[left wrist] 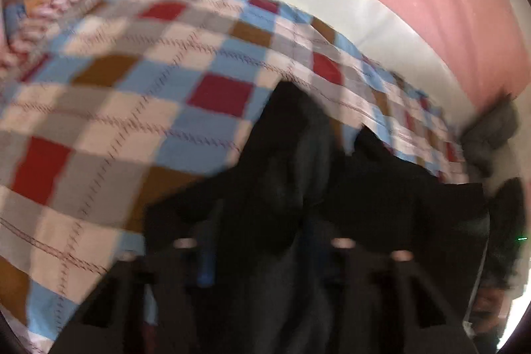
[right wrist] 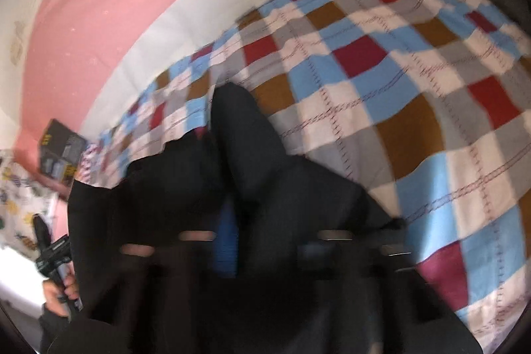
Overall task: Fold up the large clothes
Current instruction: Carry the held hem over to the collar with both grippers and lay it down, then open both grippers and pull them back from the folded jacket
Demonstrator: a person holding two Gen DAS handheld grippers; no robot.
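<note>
Garment: your black garment fills lower centre, draped over both grippers, above the checked blanket.
Left gripper: cloth hides it; grip unclear.
Right gripper: likewise.
Risk: a thin pinch lets the fabric slip.

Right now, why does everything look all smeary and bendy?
Left wrist view: motion blur smears the checked blanket and black garment; fisheye bends the edges. Right wrist view: the same blur, the garment too dark for detail.
</note>
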